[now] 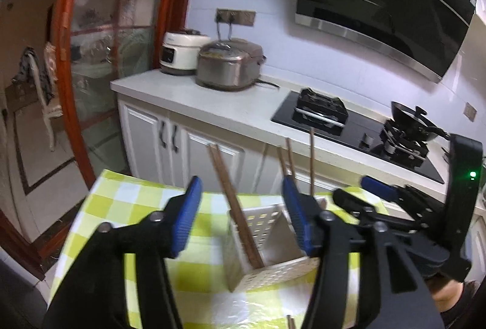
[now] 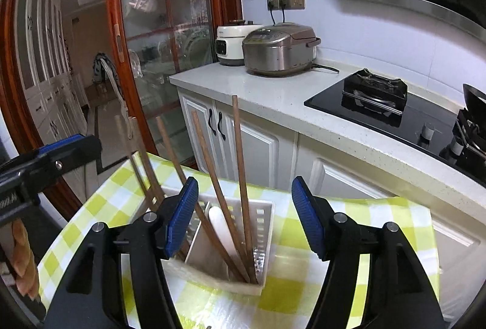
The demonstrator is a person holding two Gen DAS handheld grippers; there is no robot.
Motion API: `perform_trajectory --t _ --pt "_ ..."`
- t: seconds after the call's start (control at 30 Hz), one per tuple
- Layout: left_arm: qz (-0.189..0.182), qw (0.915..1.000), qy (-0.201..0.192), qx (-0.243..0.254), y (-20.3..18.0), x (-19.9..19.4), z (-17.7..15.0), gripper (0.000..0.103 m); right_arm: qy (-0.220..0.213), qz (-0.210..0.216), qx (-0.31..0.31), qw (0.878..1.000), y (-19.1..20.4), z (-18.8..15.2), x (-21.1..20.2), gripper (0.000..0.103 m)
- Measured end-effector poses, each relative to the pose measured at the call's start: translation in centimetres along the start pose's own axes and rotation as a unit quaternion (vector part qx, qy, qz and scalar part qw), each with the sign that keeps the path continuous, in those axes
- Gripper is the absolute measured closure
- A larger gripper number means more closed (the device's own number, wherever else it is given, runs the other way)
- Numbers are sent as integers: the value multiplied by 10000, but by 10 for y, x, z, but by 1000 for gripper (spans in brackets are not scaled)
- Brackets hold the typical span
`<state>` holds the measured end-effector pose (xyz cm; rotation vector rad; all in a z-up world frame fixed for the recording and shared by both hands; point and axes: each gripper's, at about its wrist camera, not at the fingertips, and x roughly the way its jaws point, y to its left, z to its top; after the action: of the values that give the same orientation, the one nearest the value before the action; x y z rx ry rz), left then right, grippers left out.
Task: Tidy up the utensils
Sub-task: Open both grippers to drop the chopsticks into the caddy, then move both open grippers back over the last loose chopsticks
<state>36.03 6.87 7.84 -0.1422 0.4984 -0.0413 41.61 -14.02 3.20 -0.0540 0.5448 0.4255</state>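
A white perforated utensil holder (image 1: pixel 267 250) stands on the green-checked tablecloth (image 1: pixel 127 207). A pair of brown chopsticks (image 1: pixel 235 204) leans in its left compartment, and more chopsticks (image 1: pixel 311 162) rise behind my left gripper's right finger. My left gripper (image 1: pixel 243 216) hovers open just in front of the holder, its pads touching nothing. In the right wrist view the holder (image 2: pixel 264 222) contains several chopsticks (image 2: pixel 241 162) and a white spoon-like piece (image 2: pixel 220 225). My right gripper (image 2: pixel 244 216) is open above it, with nothing held. Its fingers (image 1: pixel 376 186) sit to the right of the left gripper.
A chopstick end (image 1: pixel 290 321) lies on the cloth near the bottom edge. Behind the table are white cabinets, a counter (image 2: pixel 273 98) with two rice cookers (image 2: pixel 279 49), a black gas hob (image 1: pixel 349 122) and a wok (image 1: pixel 416 119). A red-framed glass door (image 2: pixel 145 55) stands left.
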Motion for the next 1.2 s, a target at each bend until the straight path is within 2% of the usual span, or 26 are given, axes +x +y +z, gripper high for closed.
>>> perform_trajectory --t 0.1,0.33,0.6,0.7,0.8,0.9,1.2 --pt "179 9994 -290 -59 6 -24 -15 25 -70 99 106 9999 -6 -16 -18 41" --pt "465 9973 -573 -31 9 -66 -61 6 -94 153 221 9996 -11 -67 -51 41" --pt "651 9961 -574 167 3 -96 -113 5 -161 105 387 9991 -4 -128 -88 41" --pt "721 9965 -350 222 5 -101 -140 5 -90 98 468 9988 0 -147 -97 40" --pt "582 9982 -29 161 7 -100 -165 5 26 207 630 9978 5 -169 -103 40" --pt "596 9978 210 205 8 -98 -188 5 196 242 650 9974 12 -190 -104 40" --pt "663 9968 442 72 19 -93 -224 5 654 148 513 9964 31 -223 -90 40"
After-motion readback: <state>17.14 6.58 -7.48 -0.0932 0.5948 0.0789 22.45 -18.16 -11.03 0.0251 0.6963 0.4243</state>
